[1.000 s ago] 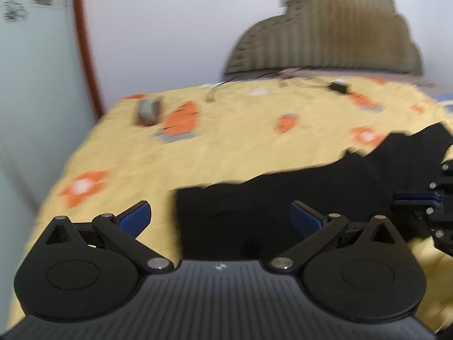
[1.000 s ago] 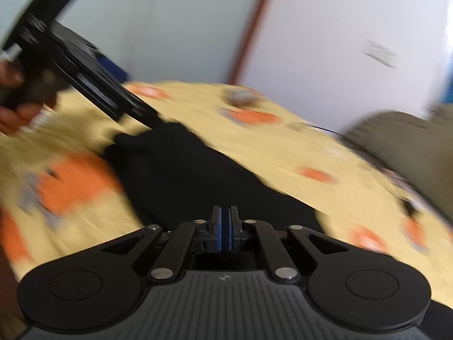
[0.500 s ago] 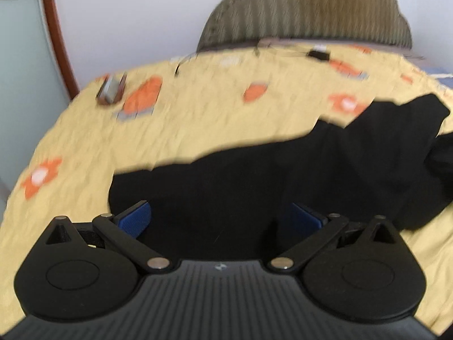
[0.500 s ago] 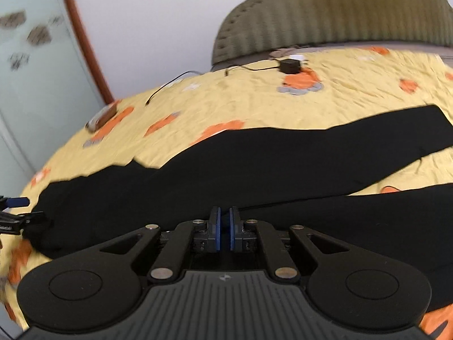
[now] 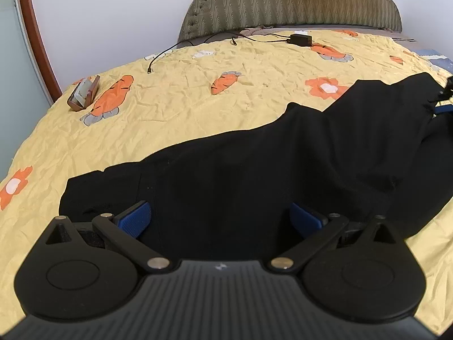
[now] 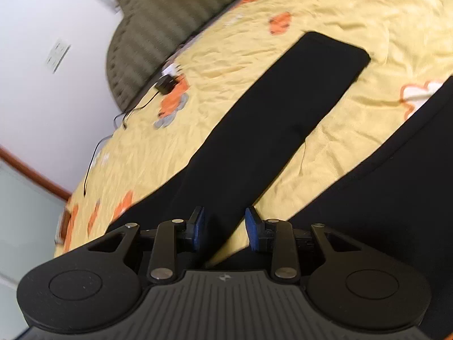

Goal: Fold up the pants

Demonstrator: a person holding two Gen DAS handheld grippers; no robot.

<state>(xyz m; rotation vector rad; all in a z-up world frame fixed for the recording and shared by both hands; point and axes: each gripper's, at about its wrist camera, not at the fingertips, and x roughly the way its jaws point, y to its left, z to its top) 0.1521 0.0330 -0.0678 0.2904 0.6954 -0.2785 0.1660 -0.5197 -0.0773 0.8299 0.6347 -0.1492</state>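
Black pants [image 5: 254, 167] lie spread on a yellow bedspread [image 5: 184, 107] with orange patterns. In the left wrist view my left gripper [image 5: 220, 216] is open wide, just above the waist end of the pants, holding nothing. In the right wrist view the two pant legs [image 6: 269, 130] stretch away in a V, with yellow bedspread [image 6: 354, 130] between them. My right gripper [image 6: 225, 228] is open, its blue pads [image 6: 199, 226] a short way apart over the crotch area, holding nothing. The right gripper's tip also shows at the left wrist view's right edge [image 5: 444, 99].
A brown box [image 5: 83, 97] lies near the bed's far left edge. A black charger with cables [image 5: 301, 39] lies by the padded headboard [image 5: 291, 2]; it also shows in the right wrist view [image 6: 167, 83]. A wall and a door frame [image 5: 36, 42] stand at left.
My right gripper has opened from shut and tilted over the pant legs. My left gripper stayed open and moved in closer over the waist end.
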